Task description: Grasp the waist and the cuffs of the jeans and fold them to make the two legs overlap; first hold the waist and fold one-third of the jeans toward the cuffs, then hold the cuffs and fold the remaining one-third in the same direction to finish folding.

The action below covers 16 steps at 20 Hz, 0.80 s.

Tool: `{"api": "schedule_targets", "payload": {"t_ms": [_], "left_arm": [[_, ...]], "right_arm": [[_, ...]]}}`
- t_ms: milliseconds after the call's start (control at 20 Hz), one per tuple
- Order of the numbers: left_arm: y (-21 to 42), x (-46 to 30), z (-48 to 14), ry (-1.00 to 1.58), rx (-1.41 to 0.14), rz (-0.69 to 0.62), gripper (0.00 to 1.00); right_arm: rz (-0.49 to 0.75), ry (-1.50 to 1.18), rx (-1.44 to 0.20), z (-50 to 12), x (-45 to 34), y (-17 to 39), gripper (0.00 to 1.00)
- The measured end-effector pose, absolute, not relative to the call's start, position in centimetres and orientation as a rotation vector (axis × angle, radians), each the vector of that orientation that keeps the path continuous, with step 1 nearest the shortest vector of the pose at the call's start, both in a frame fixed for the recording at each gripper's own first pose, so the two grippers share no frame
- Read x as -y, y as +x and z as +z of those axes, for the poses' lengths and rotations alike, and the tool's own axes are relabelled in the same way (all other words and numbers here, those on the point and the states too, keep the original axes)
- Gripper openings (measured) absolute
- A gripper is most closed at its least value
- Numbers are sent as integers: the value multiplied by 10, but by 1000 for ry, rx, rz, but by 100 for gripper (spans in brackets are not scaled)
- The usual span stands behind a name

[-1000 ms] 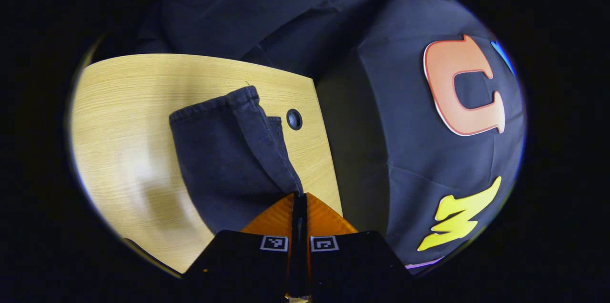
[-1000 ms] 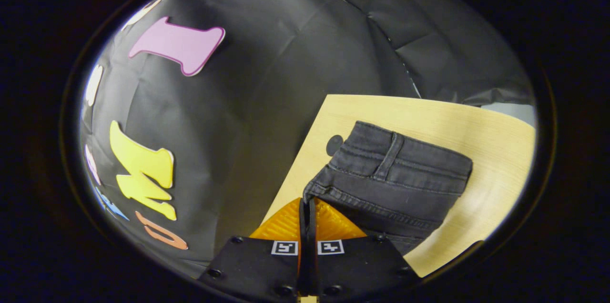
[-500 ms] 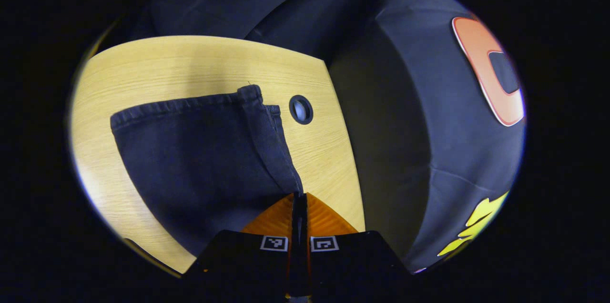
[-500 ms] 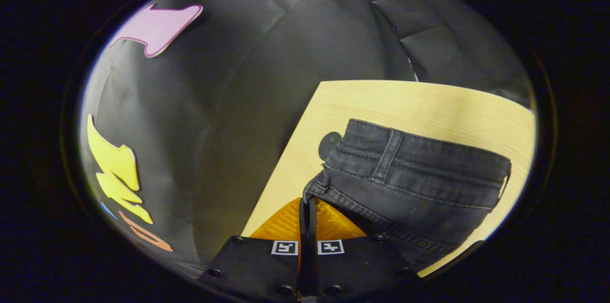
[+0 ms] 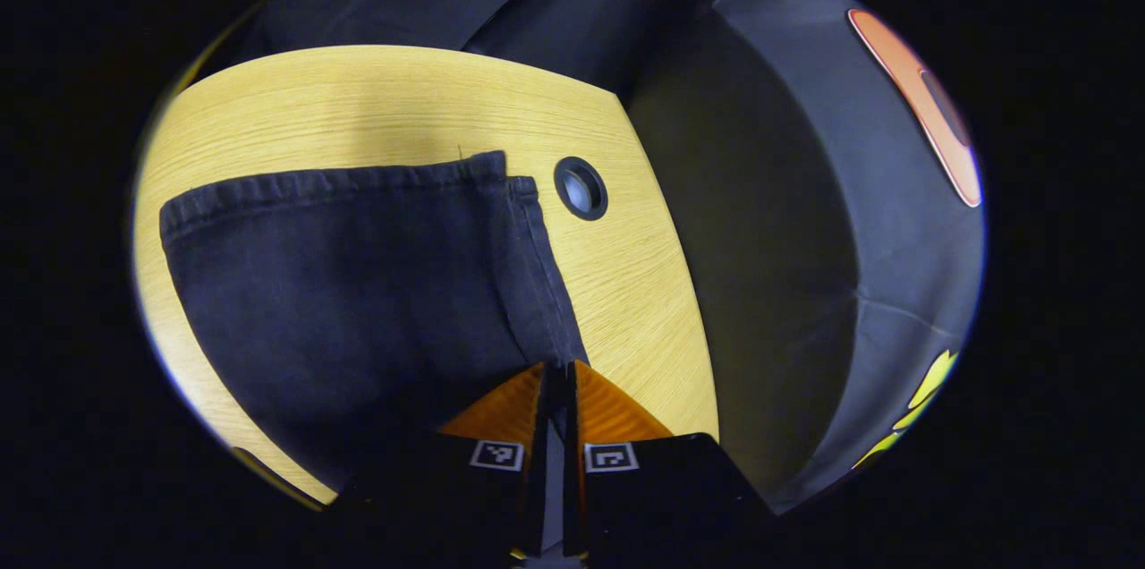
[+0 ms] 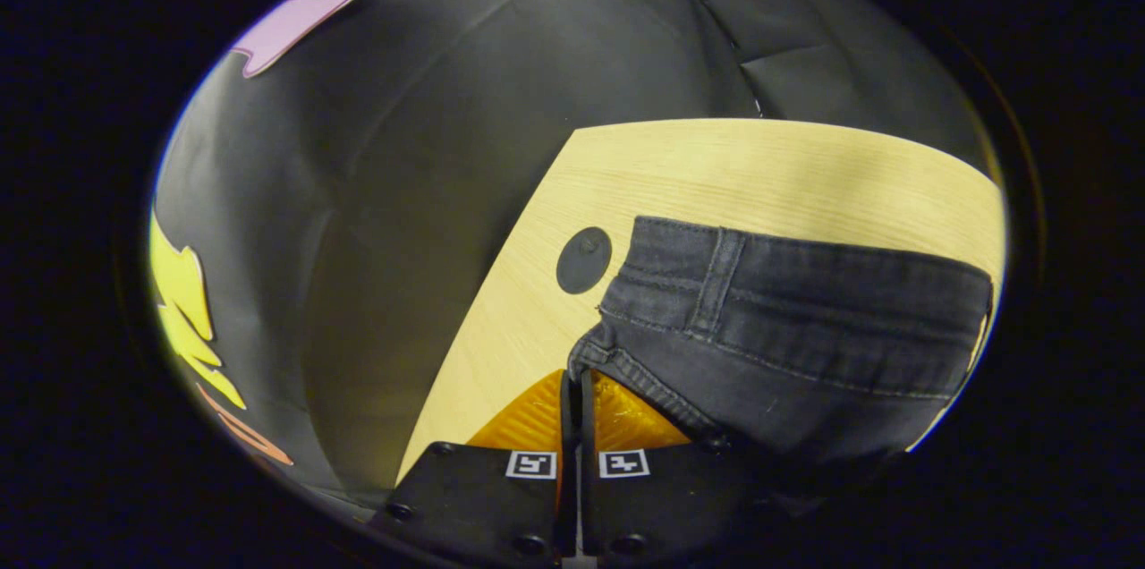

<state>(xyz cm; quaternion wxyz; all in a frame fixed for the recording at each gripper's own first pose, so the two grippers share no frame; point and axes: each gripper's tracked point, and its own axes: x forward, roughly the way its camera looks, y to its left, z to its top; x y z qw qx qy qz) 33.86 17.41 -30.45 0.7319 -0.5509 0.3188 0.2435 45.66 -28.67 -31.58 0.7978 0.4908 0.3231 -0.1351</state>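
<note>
Dark jeans lie on the wooden table. In the left gripper view the leg end (image 5: 358,292) spreads flat, its cuff hem (image 5: 340,184) toward the far side. The left gripper (image 5: 559,365) is shut on the near right edge of that leg, just above the tabletop. In the right gripper view the waistband (image 6: 805,301) with a belt loop (image 6: 713,278) lies flat. The right gripper (image 6: 572,375) is shut on the waistband's near left corner. Both pairs of fingers stand close together with fabric pinched between them.
The light wooden table (image 5: 376,95) (image 6: 760,166) has a round cable hole (image 5: 580,189) (image 6: 583,260) close to each held end, near the table's side edge. Black booth cloth (image 6: 447,148) hangs beyond that edge and behind the table.
Both grippers have come down toward the table with the jeans. The cuffs and the waist now lie flatter and spread wider across the wood.
</note>
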Motion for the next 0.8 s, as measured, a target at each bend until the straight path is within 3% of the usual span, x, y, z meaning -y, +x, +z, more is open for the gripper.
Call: {"api": "schedule_targets", "payload": {"t_ms": [100, 150, 250, 350, 400, 450, 800], "left_arm": [[346, -169, -289, -1183, -666, 480, 46], [347, -168, -280, -1154, -653, 461, 64], [332, -172, -277, -1010, -693, 478, 99], [322, -168, -267, -970, -718, 450, 99], [334, -168, -299, -924, -707, 452, 99], [327, -179, -270, -877, -678, 446, 99], [335, -191, -241, -606, -495, 330, 98]], "right_arm": [[-273, 1063, -690, -312, 282, 458, 6], [-267, 1058, -687, -308, 280, 457, 27], [-224, 1035, -668, -298, 271, 463, 51], [-199, 993, -663, -293, 265, 466, 79], [-190, 973, -657, -289, 265, 465, 82], [-181, 965, -638, -286, 266, 467, 95], [-120, 890, -484, -221, 288, 451, 95]]}}
